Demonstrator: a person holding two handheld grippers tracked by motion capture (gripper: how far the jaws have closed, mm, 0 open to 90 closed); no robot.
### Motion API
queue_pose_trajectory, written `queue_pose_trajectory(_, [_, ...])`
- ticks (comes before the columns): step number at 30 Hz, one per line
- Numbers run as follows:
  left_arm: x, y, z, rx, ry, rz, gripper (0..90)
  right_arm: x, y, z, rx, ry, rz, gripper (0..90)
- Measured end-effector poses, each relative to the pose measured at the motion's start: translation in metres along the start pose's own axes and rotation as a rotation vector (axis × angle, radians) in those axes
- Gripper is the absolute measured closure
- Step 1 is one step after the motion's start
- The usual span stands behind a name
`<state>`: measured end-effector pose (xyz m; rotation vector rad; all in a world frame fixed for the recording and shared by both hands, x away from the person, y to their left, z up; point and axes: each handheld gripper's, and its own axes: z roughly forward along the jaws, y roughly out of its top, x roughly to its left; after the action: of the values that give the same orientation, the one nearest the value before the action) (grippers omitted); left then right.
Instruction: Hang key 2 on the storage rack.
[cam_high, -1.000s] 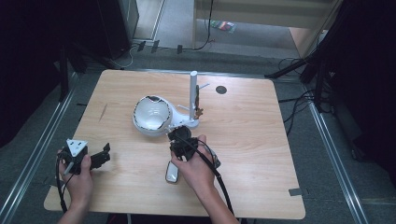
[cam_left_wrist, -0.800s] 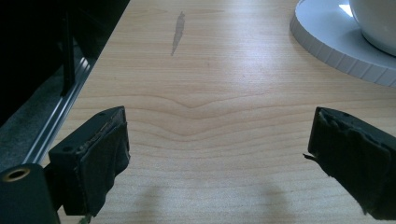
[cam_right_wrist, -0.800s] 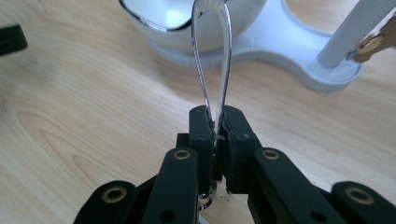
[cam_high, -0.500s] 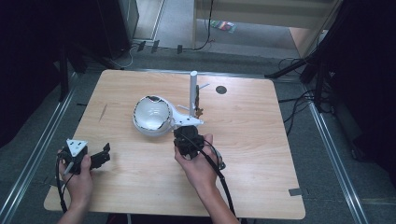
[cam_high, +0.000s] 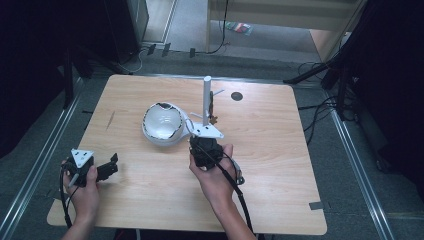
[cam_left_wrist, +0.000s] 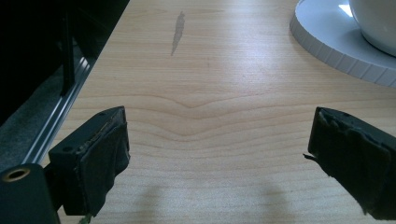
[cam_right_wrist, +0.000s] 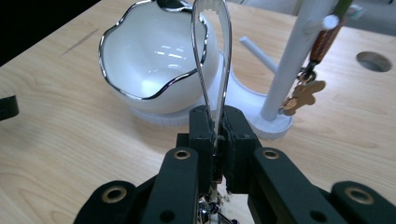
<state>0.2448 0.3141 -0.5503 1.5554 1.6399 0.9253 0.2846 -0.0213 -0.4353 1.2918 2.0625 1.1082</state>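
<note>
While my right hand (cam_high: 212, 172) rests near the middle of the pale wooden table (cam_high: 280, 165), palm wrapped around the body of the right gripper (cam_right_wrist: 215, 122), that gripper points away from me toward the far edge. Its two black jaws stand pressed together on the lower end of a pair of thin, shiny metal tongs (cam_right_wrist: 212, 51), which rise upright from the pads; the two arms of the tongs bow apart and meet again in a toothed tip at the top. The tongs stand just in front of the white glazed bowl with a wavy silver rim (cam_right_wrist: 156, 60), which sits on a round white ribbed base (cam_left_wrist: 336, 44). To the right of the bowl stands a white upright post on a round foot (cam_right_wrist: 294, 60), and a small brown gingerbread-shaped charm on a cord (cam_right_wrist: 303, 95) hangs from it. My left hand (cam_high: 82, 187) lies at the near left corner of the table, well apart from the bowl, gripping the left gripper (cam_left_wrist: 215, 154) level over the bare wood. Its jaws stand wide apart with nothing between them.
</note>
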Motion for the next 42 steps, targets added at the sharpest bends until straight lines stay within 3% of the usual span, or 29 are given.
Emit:
queue_pose_trajectory(15, [0.000,0.000,0.000,0.005,-0.001,0.000,5.6,-0.005,0.003,-0.017,-0.175,-0.079,0.000,84.8])
queue_pose_trajectory(27, [0.000,0.000,-0.001,0.007,-0.005,0.001,5.6,-0.010,0.007,-0.027,-0.257,-0.113,0.011,84.7])
queue_pose_trajectory(42, [0.000,0.000,0.000,0.001,-0.008,-0.002,5.6,-0.017,0.016,-0.036,-0.314,-0.145,0.025,84.7])
